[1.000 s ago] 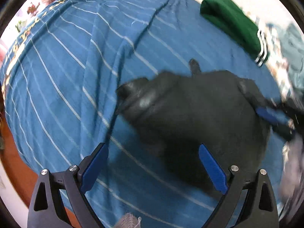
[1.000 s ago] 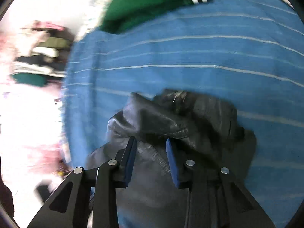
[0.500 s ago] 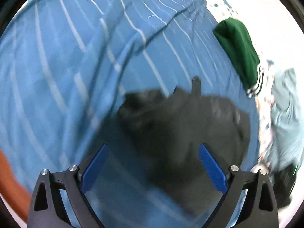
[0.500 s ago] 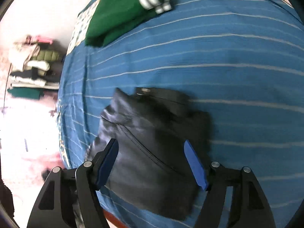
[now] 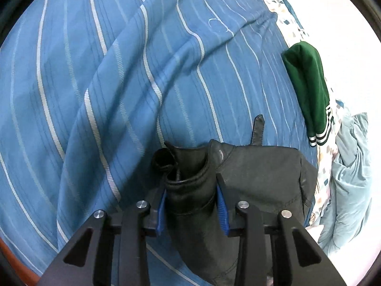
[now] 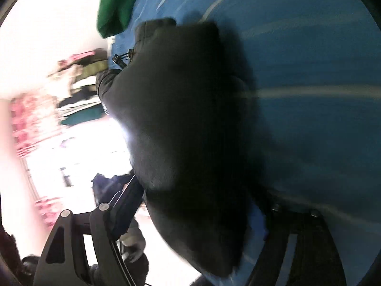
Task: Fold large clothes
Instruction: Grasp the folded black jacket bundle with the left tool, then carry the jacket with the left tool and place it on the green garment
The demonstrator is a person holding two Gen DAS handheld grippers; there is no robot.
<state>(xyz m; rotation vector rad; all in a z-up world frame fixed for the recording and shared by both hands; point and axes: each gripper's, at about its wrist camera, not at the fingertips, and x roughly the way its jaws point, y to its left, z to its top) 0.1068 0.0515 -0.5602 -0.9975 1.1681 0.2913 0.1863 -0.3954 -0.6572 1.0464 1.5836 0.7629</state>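
Left gripper (image 5: 190,205) has just clamped shut on the black jacket's (image 5: 257,181) rolled near-left edge, on the blue striped bedspread (image 5: 119,83).
Right gripper (image 6: 195,217), jaws just spreading, straddles it unpinched; the leathery bundle looks heavy, thick and slick, so grip seams.

Black jacket (image 5: 257,174), leather-like, lies folded into a compact bundle on the bed, at its near right part. A rolled, thick edge stands up at the bundle's left. A narrow strap juts out from its far edge, flat on the bed. In the right wrist view it shows blurred.
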